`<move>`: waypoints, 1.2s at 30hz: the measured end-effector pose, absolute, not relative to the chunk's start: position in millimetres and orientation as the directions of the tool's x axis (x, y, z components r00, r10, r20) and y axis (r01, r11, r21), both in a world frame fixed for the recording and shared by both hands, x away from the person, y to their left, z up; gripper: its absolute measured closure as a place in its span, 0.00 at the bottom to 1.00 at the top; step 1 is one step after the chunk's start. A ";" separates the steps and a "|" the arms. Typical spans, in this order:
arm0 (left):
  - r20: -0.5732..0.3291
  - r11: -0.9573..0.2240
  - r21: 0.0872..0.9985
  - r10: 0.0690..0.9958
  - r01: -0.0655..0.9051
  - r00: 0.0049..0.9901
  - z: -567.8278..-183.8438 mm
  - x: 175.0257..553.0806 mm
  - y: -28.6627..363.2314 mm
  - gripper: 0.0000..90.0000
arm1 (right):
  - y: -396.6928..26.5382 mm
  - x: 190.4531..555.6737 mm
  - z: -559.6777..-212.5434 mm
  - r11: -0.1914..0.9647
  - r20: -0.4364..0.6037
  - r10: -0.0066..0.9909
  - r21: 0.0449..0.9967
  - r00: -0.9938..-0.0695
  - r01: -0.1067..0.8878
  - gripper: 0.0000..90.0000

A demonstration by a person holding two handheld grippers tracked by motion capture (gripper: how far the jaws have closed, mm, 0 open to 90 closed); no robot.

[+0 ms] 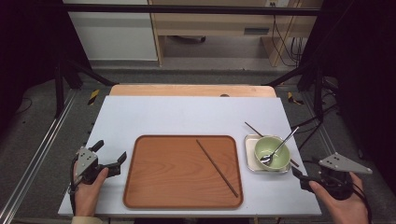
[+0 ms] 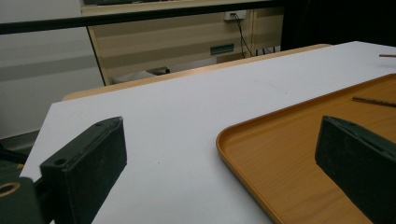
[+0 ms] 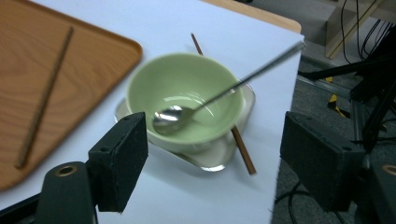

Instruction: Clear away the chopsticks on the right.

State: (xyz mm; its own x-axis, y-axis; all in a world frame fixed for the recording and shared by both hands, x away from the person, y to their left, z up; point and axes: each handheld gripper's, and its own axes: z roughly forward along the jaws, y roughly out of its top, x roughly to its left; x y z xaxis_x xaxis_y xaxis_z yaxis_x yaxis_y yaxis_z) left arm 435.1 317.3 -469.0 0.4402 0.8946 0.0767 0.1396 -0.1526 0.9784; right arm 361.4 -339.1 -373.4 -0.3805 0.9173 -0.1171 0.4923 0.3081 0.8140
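The right gripper, held low at the worktop's near right corner, has its flat black jaws apart with nothing between them. Just ahead of them sits a smooth pale-green bowl on a shiny square metal dish, a steel spoon leaning inside and a thin brown chopstick beneath. The left gripper rests beside the wooden tray, jaws spread wide and empty; another chopstick lies across that tray.
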 end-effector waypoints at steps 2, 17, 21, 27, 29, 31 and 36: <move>0.078 -0.154 0.978 0.894 0.139 0.441 -469.0 435.1 317.0 0.02 | -350.0 361.7 -379.2 0.305 -0.115 0.921 0.809 -0.373 0.502 0.30; 0.097 -0.182 0.972 0.891 0.151 0.444 -471.9 436.0 311.8 0.02 | -380.8 416.3 -431.1 0.368 -0.076 0.895 0.680 -0.439 0.634 0.71; 0.099 -0.186 0.970 0.890 0.156 0.444 -472.8 436.4 311.7 0.02 | -383.2 427.2 -440.6 0.376 -0.059 0.890 0.654 -0.452 0.656 0.76; 0.099 -0.186 0.970 0.892 0.158 0.442 -473.2 436.6 312.1 0.02 | -381.2 437.1 -451.7 0.408 -0.059 0.877 0.616 -0.478 0.674 0.80; 0.099 -0.187 0.969 0.892 0.159 0.441 -473.6 436.8 312.5 0.02 | -380.4 438.7 -452.9 0.412 -0.061 0.876 0.610 -0.479 0.677 0.80; 0.100 -0.188 0.969 0.892 0.161 0.441 -473.8 436.9 312.4 0.02 | -380.7 440.7 -453.8 0.421 -0.066 0.872 0.609 -0.486 0.672 0.81; 0.103 -0.192 0.968 0.891 0.161 0.443 -474.0 436.9 311.6 0.02 | -378.4 445.4 -455.5 0.432 -0.067 0.868 0.591 -0.492 0.681 0.83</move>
State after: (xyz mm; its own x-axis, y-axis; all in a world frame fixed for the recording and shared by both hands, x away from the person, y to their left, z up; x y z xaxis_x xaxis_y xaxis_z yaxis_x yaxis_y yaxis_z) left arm 436.9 311.6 -474.0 0.4426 0.8908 0.1031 0.1612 -0.1922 0.9680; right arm 445.4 -378.4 -455.5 -0.4921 0.8680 -0.0673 0.6813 0.4321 0.5909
